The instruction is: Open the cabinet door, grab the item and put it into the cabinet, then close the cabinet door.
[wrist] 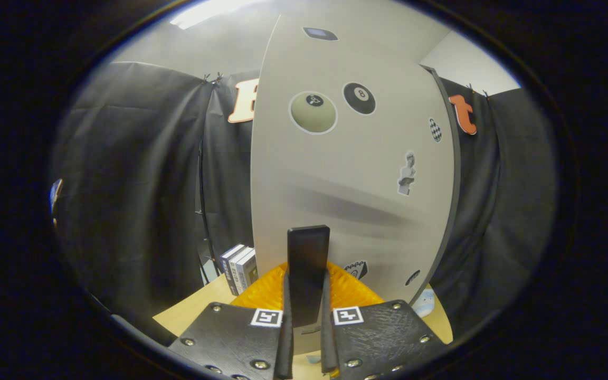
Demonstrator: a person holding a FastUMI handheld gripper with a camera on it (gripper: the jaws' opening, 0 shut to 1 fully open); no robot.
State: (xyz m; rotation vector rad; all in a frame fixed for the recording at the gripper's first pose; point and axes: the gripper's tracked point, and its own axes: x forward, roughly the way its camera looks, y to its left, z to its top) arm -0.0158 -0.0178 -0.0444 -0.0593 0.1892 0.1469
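Gripper (306, 345) closed on a flat black rectangular slab (308, 272); both fingers (284, 338) press its lower sides. The slab stands upright between them, its top rising well above the fingertips.

Just behind the slab, low down: an orange ribbed translucent mat or tray (349, 290), lying on a light wooden tabletop (198, 309).

Directly ahead, close: pale grey cabinet door panel (357, 174), flat face toward the fingers, dark edge along its right side. Cannot tell whether the door stands open or closed. Stickers on the panel: a black eight-ball (359, 98), an olive-grey ball (313, 113), a small white bust figure (406, 173).

Left of the panel, on the tabletop: a few upright books with white and dark spines (239, 268), standing against the black cloth wall (140, 184).
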